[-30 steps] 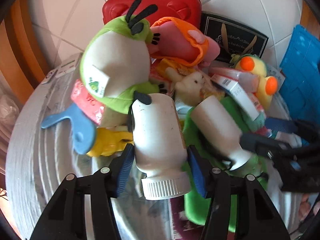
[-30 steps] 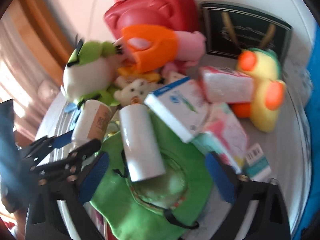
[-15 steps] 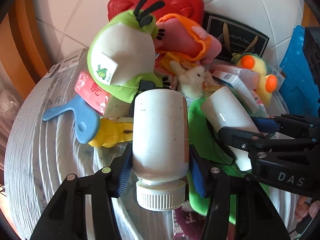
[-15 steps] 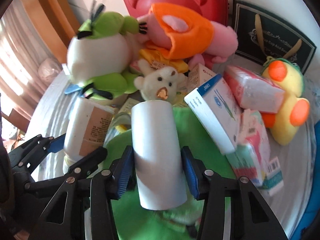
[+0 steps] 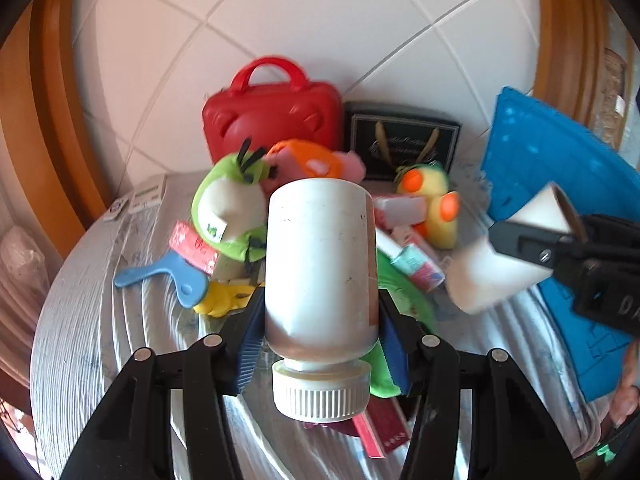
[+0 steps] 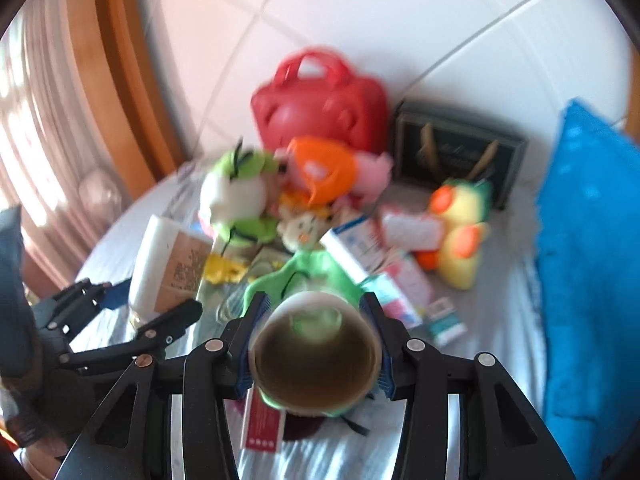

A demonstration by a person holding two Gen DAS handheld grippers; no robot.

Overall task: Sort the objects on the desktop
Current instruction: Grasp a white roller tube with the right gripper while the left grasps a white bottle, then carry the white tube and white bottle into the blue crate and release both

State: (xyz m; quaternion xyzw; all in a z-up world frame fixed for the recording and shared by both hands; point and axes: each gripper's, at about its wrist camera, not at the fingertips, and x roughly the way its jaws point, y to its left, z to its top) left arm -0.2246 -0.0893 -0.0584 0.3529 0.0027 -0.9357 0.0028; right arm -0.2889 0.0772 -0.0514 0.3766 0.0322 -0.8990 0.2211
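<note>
- Gripping a white bottle in your left gripper, you have it lifted clear of the cluttered table; the blue pads press on its sides near the shoulder, jaws about half open around it, the ribbed white cap pointing back toward the camera at 6 o'clock.
- Your right gripper is clamped on a cardboard tube, white outside and brown inside, its open end facing the lens; the jaws closed in from wide during the past second and the pads now sit on the tube's sides.
- In the left wrist view that same tube hangs at 3 o'clock, raised off the table in front of the blue mat.
- In the right wrist view the bottle shows its brown label at 9 o'clock, held in the left gripper.
- Below both loads the pile stays on the table: a green plush bird at 10 o'clock of the bottle, an orange-and-pink plush just behind it, a yellow duck toy at 2 o'clock, a blue scoop at 9 o'clock.
- A red case and a black bag stand against the tiled wall at 12 o'clock.
- A green cloth hat lies under the tube; the right view is blurred.
</note>
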